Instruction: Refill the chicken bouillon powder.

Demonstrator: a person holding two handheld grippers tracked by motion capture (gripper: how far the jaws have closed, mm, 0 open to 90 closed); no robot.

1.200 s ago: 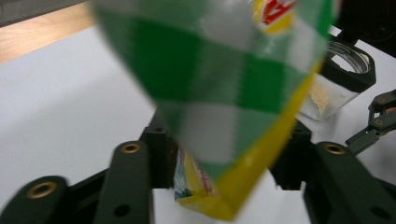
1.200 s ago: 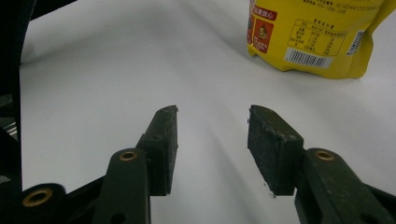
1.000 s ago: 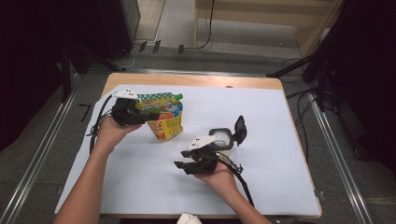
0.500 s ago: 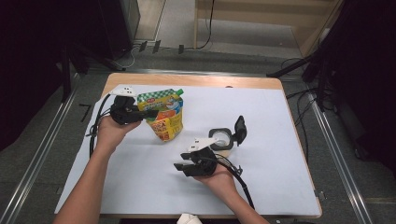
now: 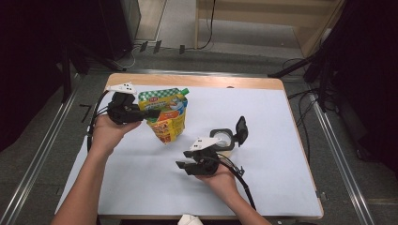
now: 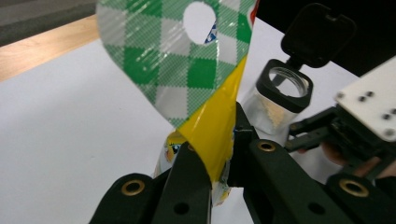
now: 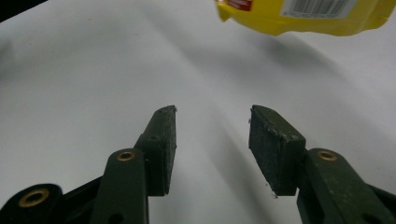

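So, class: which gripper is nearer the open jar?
Right. The right gripper lies just in front of the jar, jaws open and pointing away from it. The left gripper is across the table, shut on the pouch.

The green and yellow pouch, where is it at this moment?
In the high view the pouch is at the table's far left, clamped at its side by the left gripper, left of the open-lidded container.
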